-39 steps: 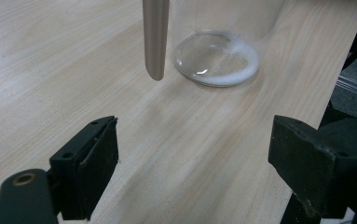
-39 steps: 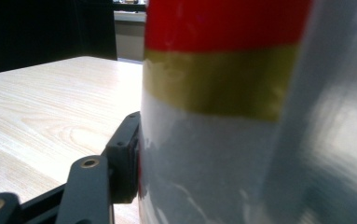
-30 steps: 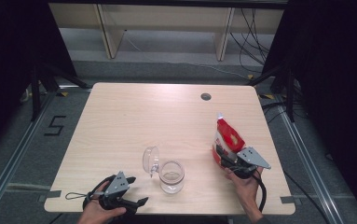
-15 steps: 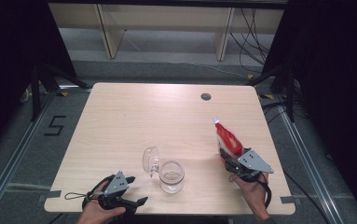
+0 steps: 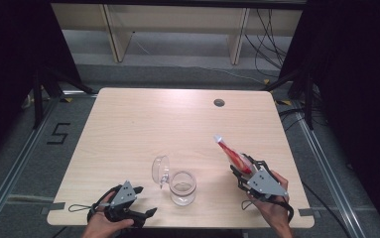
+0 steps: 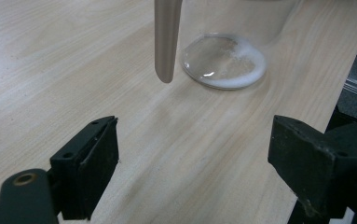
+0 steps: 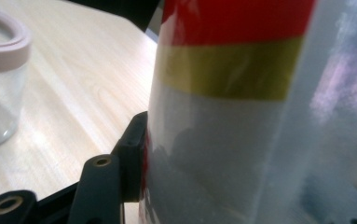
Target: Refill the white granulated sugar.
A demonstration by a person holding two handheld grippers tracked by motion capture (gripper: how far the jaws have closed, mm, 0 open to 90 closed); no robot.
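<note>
On the pale wooden table [image 5: 143, 129], the right gripper [image 5: 243, 173] pinches a red packet [image 5: 232, 154], its length slanting up-left; the left gripper [image 5: 145, 201] rests spread, holding nothing.

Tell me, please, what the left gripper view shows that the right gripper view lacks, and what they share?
Left gripper view: the left gripper with jaws wide apart over bare tabletop, and the glass jar's base behind its hanging lid. Right gripper view: the right gripper's jaws pressed on a plastic bag with red and yellow bands, and the jar's rim. Both: the jar and the wooden table.
</note>
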